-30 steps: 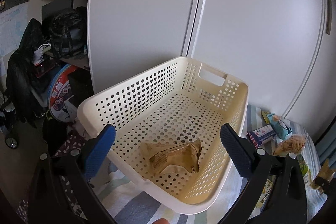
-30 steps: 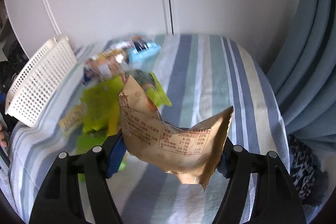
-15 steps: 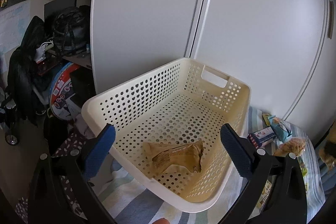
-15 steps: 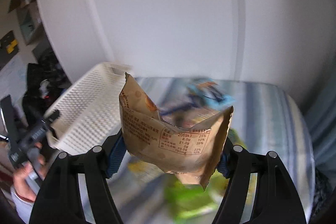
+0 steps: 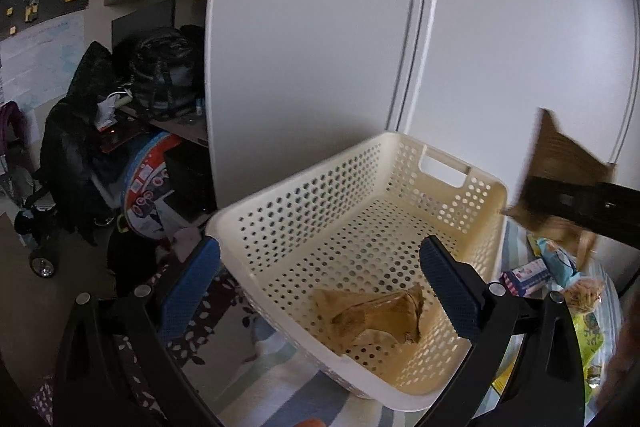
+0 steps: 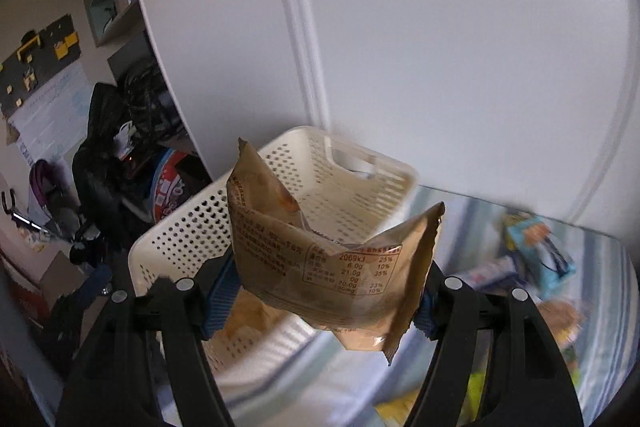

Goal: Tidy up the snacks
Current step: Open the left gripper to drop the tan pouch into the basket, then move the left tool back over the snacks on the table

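Note:
A cream perforated basket (image 5: 304, 211) stands on the striped cloth, with one crumpled brown snack packet (image 5: 372, 315) on its floor. My left gripper (image 5: 320, 287) is open, its blue pads (image 5: 192, 283) standing wide on either side of the basket's near corner. My right gripper (image 6: 324, 303) is shut on a second brown packet (image 6: 328, 259), held upright in the air just right of the basket (image 6: 192, 227). In the left wrist view that gripper (image 5: 580, 203) and its brown packet (image 5: 560, 155) show blurred beyond the basket's right wall.
Loose snacks lie on the striped cloth (image 5: 280, 367) right of the basket: a blue packet (image 5: 556, 259), a small box (image 5: 524, 275), a green packet (image 5: 588, 339). White wardrobe doors (image 5: 320, 47) rise behind. Dark bags and a chair (image 5: 80, 147) crowd the left.
My right gripper has swung left with its brown packet, from over the striped cloth to beside the basket, and now enters the left wrist view. The left gripper has barely moved.

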